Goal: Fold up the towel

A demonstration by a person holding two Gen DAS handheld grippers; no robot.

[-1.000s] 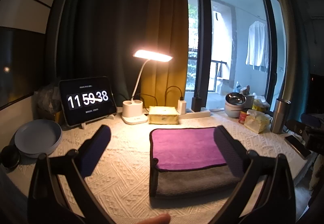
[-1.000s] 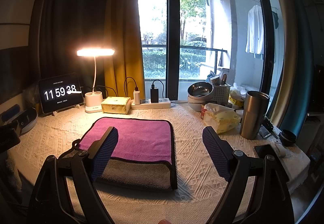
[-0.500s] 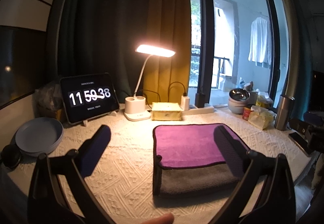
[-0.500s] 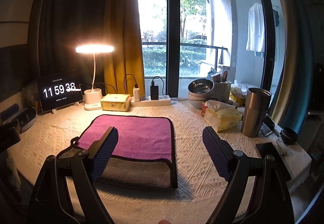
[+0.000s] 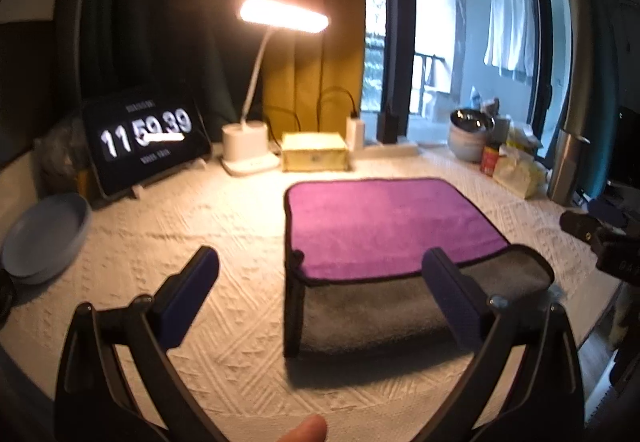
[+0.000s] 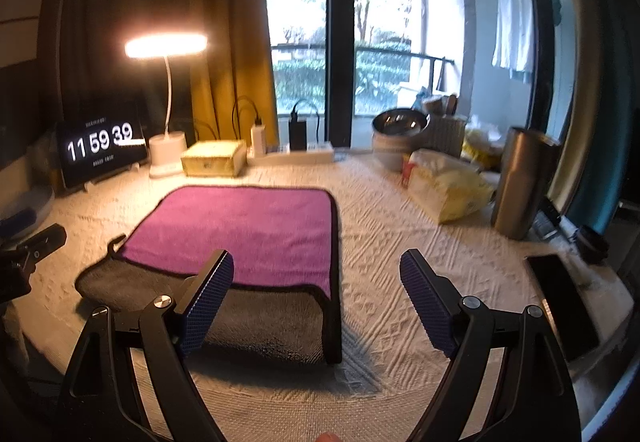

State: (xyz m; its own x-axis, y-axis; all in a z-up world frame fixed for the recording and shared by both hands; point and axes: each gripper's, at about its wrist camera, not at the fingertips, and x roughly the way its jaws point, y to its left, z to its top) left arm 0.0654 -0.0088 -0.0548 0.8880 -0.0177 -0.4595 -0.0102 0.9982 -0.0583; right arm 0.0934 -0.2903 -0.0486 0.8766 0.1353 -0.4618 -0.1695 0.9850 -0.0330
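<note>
The towel point(image 5: 384, 226) lies folded on the white textured table cover, purple side up with a grey strip along its near edge and a black hem. It also shows in the right wrist view point(image 6: 240, 230). My left gripper point(image 5: 320, 282) is open and empty, above the towel's near left corner. My right gripper point(image 6: 316, 290) is open and empty, above the towel's near right corner. Neither touches the towel.
A clock tablet point(image 5: 144, 138), a lit desk lamp point(image 5: 250, 146) and a yellow box point(image 5: 314, 152) stand at the back. Grey plates point(image 5: 44, 230) sit far left. Bowls point(image 6: 394, 140), a tissue pack point(image 6: 444, 186), a steel tumbler point(image 6: 520, 182) and a phone point(image 6: 560, 298) sit at the right.
Both grippers have moved forward and lower toward the towel's near edge, so the towel looks larger. The clock went from 38 to 39. Both stay open.
</note>
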